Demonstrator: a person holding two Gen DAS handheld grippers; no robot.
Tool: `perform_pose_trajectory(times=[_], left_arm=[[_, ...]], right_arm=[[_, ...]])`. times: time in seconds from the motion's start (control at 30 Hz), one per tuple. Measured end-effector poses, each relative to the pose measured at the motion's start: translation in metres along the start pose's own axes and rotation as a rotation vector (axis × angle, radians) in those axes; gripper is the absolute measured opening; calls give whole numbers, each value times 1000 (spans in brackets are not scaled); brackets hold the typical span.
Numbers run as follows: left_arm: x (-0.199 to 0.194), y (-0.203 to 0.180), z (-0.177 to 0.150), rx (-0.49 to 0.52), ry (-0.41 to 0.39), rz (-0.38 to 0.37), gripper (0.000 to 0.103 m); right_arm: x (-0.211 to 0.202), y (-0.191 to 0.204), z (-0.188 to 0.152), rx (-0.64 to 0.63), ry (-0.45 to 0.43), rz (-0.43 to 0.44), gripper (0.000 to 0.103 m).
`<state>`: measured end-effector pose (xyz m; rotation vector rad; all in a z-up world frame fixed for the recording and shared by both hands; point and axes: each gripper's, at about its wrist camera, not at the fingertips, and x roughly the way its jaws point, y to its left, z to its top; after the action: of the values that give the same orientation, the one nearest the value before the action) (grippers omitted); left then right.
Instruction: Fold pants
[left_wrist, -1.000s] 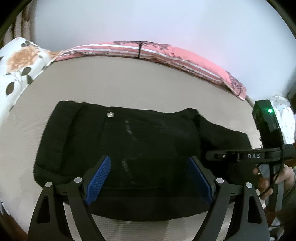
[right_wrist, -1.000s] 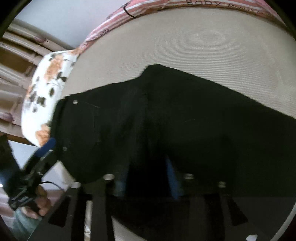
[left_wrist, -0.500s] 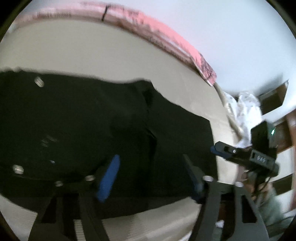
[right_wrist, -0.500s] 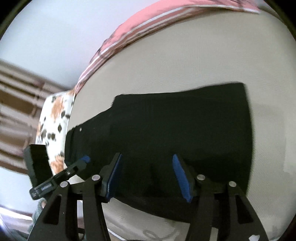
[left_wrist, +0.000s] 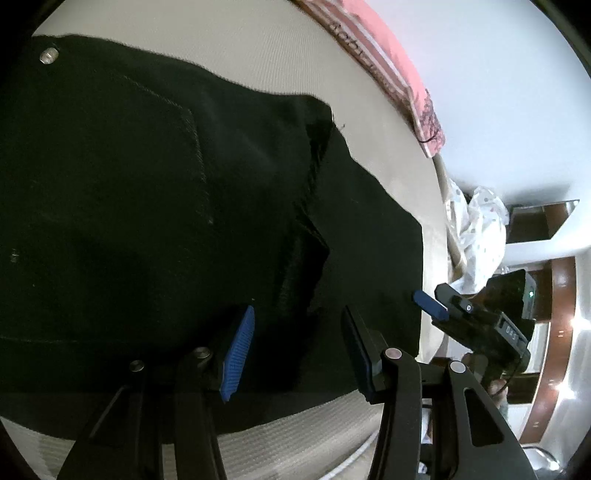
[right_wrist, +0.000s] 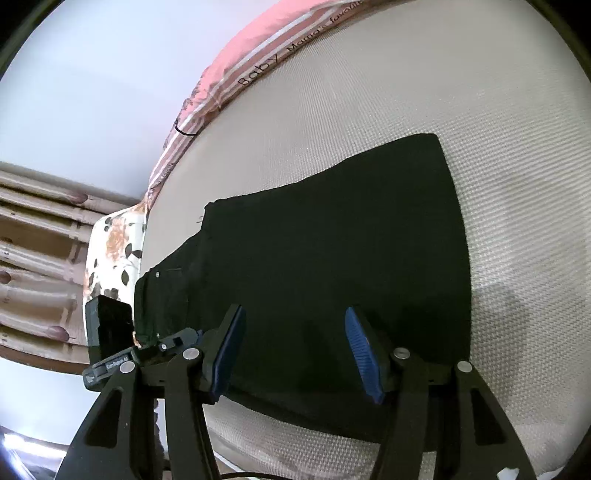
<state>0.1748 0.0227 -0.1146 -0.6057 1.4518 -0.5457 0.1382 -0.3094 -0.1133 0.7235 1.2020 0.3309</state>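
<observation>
Working from the bed (right_wrist: 517, 155) down: its pale woven cover carries the black pants (right_wrist: 332, 240), which lie flat across the middle, waistband and metal button (left_wrist: 48, 56) toward the left, leg ends toward the right. They look already doubled leg over leg, so we judge the step in hand to be taking the near edge for the next fold.

Both tools hang over that near edge. The left tongs (left_wrist: 295, 343) stand apart and have just been closing in, with dark cloth beneath the gap but, as far as we can see, no pad pressing on it. The right tongs (right_wrist: 295, 350) also stand apart above the leg end, holding nothing.

To do this well, we would bring each pair down until the lower pad slips under every layer at the edge, not just the top one. The thick seam ridge (left_wrist: 303, 258) just beyond the left tongs is bulky; better to bite beside it. Then we would pinch firmly, lift both ends evenly, and keep the cloth taut between the hands so no crease gets trapped.

Along the far side runs a pink striped blanket (right_wrist: 229, 74) printed with "Baby" and what seems to be "Mama's favourite", the last word cut off. The right tool's body (left_wrist: 509, 328) bears a small label, too blurred to read surely.
</observation>
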Motion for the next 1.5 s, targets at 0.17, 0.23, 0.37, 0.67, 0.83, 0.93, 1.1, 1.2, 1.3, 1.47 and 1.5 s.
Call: perform_pose_trajectory(times=[0.17, 0.23, 0.37, 0.67, 0.83, 0.93, 1.1, 1.2, 1.3, 1.47, 1.5], left_arm=[[7, -2, 3, -4, 15, -21, 50], [13, -6, 6, -1, 24, -35, 50], [26, -22, 5, 30, 59, -64, 17], [33, -10, 3, -8, 67, -52, 11], [32, -17, -1, 24, 33, -17, 6], [25, -30, -7, 76, -11, 21, 5], [10, -34, -19, 142, -74, 54, 5], [20, -21, -21, 123, -57, 87, 5], [22, -28, -24, 188, -76, 141, 8], [4, -44, -26, 302, -150, 335, 19], [-5, -49, -24, 328, -201, 381, 20]], right_arm=[[4, -1, -1, 2, 11, 9, 55], [3, -2, -1, -1, 11, 11, 55], [3, -8, 1, 18, 5, 7, 55], [-3, -15, 0, 28, -5, 4, 55], [-2, -15, -1, 32, -2, 1, 55], [-5, -12, -3, 25, -7, 4, 55], [-9, -7, -5, -8, -11, -10, 55], [-2, -11, -8, -12, 5, -51, 55], [8, -15, -10, -21, 21, -101, 53], [-2, -6, -6, -63, 1, -107, 55], [-6, -2, -2, -91, -23, -136, 55]])
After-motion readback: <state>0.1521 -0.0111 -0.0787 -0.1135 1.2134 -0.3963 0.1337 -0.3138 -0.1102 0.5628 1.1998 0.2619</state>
